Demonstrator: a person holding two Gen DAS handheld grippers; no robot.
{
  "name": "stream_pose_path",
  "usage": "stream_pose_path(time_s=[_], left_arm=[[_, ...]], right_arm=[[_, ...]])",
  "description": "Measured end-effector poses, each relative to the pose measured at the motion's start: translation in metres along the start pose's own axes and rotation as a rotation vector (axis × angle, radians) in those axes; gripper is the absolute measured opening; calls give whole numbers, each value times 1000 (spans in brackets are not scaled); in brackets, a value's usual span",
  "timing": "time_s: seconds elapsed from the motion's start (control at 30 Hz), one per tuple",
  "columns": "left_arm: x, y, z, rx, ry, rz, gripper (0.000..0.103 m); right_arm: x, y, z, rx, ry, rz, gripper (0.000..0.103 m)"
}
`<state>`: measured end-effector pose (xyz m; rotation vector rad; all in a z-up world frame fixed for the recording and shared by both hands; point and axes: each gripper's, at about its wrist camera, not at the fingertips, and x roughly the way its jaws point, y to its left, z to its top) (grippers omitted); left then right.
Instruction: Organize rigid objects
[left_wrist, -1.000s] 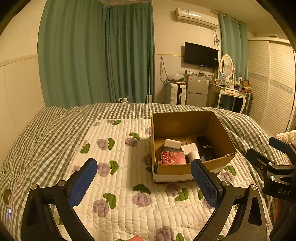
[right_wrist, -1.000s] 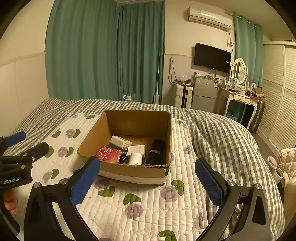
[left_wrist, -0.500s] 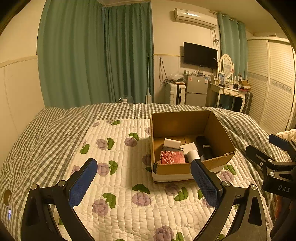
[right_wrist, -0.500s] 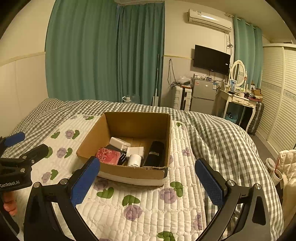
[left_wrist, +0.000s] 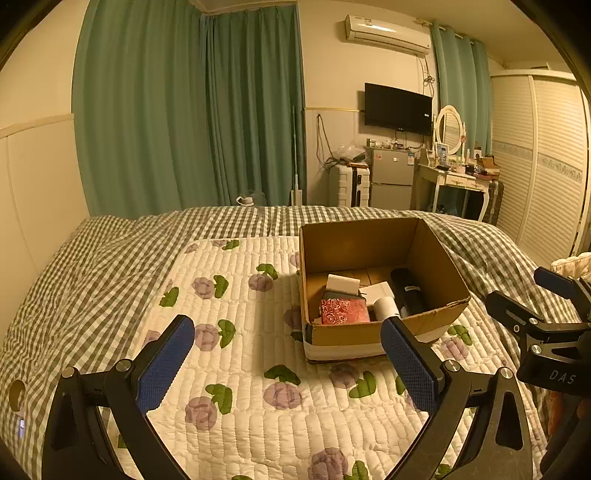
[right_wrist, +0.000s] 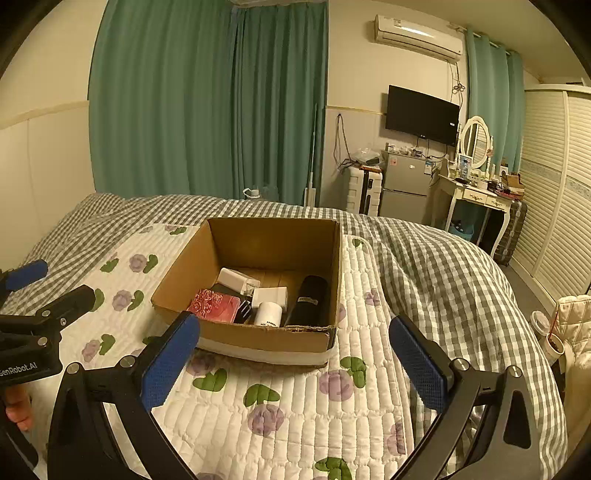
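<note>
Left wrist view: the left gripper (left_wrist: 288, 354) hangs spread wide, holding nothing; the right gripper (right_wrist: 295, 350) likewise. The cardboard box (right_wrist: 236, 334) sits just ahead on the quilt (left_wrist: 258, 413), holding a black cylinder (right_wrist: 308, 301).

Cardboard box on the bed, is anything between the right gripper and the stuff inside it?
Only the cardboard box's own near wall. The right gripper is open above bare quilt, so reach over the rim.
</note>
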<state>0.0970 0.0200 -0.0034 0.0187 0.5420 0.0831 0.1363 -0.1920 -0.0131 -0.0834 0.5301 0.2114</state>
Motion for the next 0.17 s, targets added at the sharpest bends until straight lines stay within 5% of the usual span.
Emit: stream_pose_path(time_s=[0.17], left_arm=[[0, 0, 0, -1, 0, 1, 103]], right_arm=[[2, 1, -1, -1, 3, 1, 103]])
